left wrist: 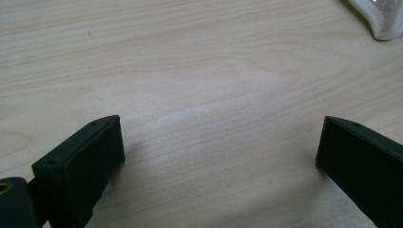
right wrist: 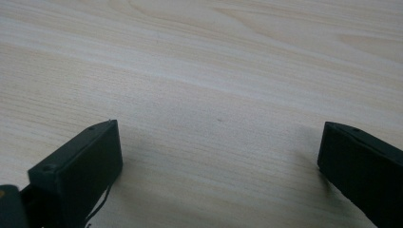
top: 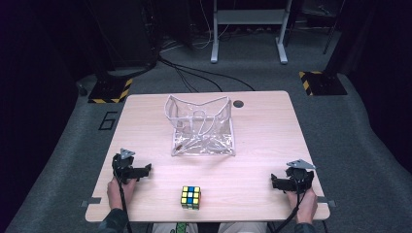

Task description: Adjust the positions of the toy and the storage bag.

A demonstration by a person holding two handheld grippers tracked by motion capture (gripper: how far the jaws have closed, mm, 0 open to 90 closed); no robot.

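high view: the multicoloured puzzle cube (top: pixel 191 197) lies on the pale wooden table (top: pixel 262 141) between left gripper (top: pixel 144 171) and right gripper (top: pixel 275 182), well apart from both, jaws spread wide, empty.

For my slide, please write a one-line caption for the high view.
Two hand-held grippers, left and right, rest open on a wooden table, with a puzzle cube and clear plastic bag between.

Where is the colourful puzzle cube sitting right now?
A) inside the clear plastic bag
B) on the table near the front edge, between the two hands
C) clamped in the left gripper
B: the puzzle cube rests on the bare table, in front of the clear bag.
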